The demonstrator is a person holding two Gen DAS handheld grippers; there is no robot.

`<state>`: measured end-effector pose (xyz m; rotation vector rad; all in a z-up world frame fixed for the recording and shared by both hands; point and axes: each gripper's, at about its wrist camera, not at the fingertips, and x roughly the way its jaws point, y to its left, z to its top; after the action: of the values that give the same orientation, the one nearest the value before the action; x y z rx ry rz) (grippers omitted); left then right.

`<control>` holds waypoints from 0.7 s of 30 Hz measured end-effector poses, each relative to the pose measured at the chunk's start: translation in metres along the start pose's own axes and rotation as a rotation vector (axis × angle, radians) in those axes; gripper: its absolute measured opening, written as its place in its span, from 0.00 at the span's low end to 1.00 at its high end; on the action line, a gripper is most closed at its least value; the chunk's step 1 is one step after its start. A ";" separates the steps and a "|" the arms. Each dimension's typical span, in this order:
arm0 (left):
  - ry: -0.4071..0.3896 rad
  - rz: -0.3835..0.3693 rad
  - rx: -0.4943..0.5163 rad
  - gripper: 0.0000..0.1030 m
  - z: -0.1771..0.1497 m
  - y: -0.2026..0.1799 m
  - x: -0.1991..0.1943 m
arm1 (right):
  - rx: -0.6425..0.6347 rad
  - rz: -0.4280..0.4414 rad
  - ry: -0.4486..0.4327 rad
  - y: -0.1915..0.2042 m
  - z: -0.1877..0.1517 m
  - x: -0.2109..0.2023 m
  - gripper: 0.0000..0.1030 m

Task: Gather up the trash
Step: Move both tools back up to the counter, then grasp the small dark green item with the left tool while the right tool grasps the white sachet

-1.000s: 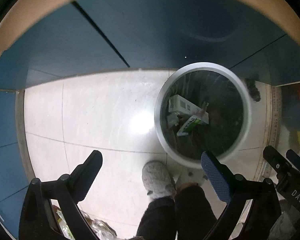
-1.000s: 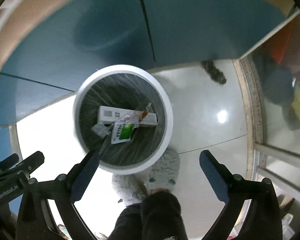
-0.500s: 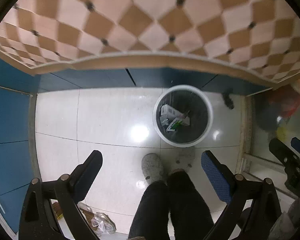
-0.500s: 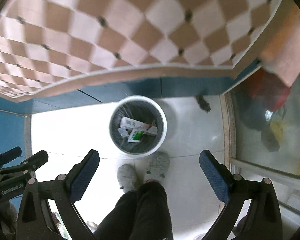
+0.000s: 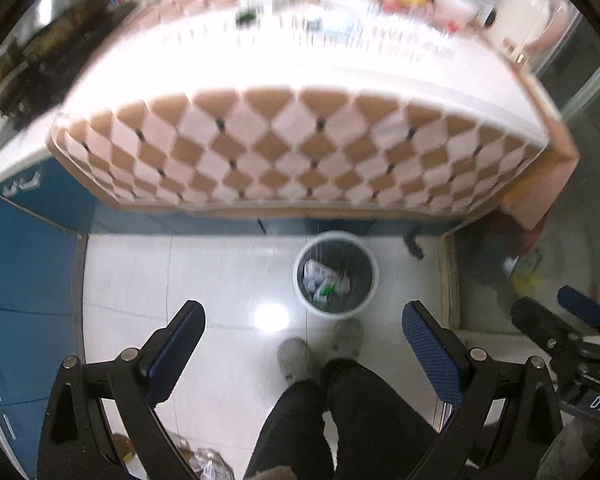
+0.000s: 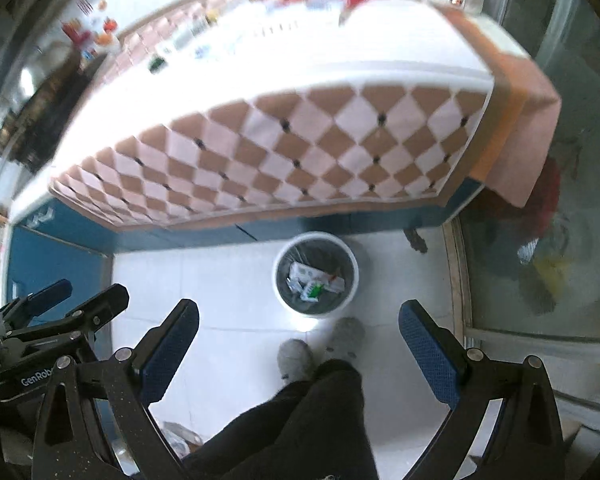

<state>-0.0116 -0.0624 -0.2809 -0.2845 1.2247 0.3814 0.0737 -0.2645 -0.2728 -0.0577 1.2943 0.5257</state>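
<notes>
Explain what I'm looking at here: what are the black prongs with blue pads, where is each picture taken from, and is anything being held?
There is no robot. A person holds one two-finger tool in each hand, and each tool carries a fisheye camera looking forward along its fingers. One picture comes from the left tool, the other from the right tool. The blue pads are the fingertips; both tools are open and hold nothing. Both cameras look down at a white tiled floor, the person's grey slippers and dark trouser legs. In front of the feet stands a round white trash bin with a dark liner, holding white and green packaging. Behind it is a counter covered by a checkered cloth, with blurred items on top.
</notes>
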 end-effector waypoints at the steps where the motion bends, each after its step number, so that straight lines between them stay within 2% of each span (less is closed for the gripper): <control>1: -0.026 0.006 -0.003 0.98 0.004 -0.001 -0.012 | 0.005 0.007 -0.015 0.000 0.003 -0.010 0.98; 4: -0.133 0.050 -0.007 0.98 0.023 -0.001 -0.046 | 0.030 0.038 -0.071 0.003 0.020 -0.038 0.98; 7: -0.226 0.119 -0.028 0.98 0.058 0.002 -0.068 | 0.065 0.080 -0.120 0.001 0.055 -0.056 0.98; 11: -0.279 0.166 -0.105 1.00 0.108 0.014 -0.070 | 0.076 0.113 -0.146 -0.004 0.120 -0.050 0.98; 13: -0.271 0.190 -0.138 1.00 0.137 0.020 -0.058 | 0.069 0.139 -0.120 -0.004 0.163 -0.033 0.98; 14: -0.255 0.226 -0.163 1.00 0.154 0.025 -0.047 | 0.073 0.149 -0.108 -0.003 0.174 -0.024 0.98; 15: -0.245 0.255 -0.182 1.00 0.163 0.029 -0.044 | 0.078 0.168 -0.076 -0.002 0.198 -0.007 0.98; 17: -0.213 0.332 -0.235 1.00 0.181 0.039 -0.029 | 0.063 0.193 -0.037 0.002 0.225 0.022 0.98; 20: -0.145 0.499 -0.321 1.00 0.201 0.062 0.005 | 0.012 0.195 0.021 0.024 0.273 0.083 0.98; 21: -0.125 0.527 -0.338 1.00 0.204 0.068 0.013 | -0.003 0.191 0.037 0.032 0.285 0.103 0.98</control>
<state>0.1372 0.0851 -0.2286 -0.2185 1.0982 1.0526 0.3351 -0.1074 -0.2782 0.0545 1.3421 0.6930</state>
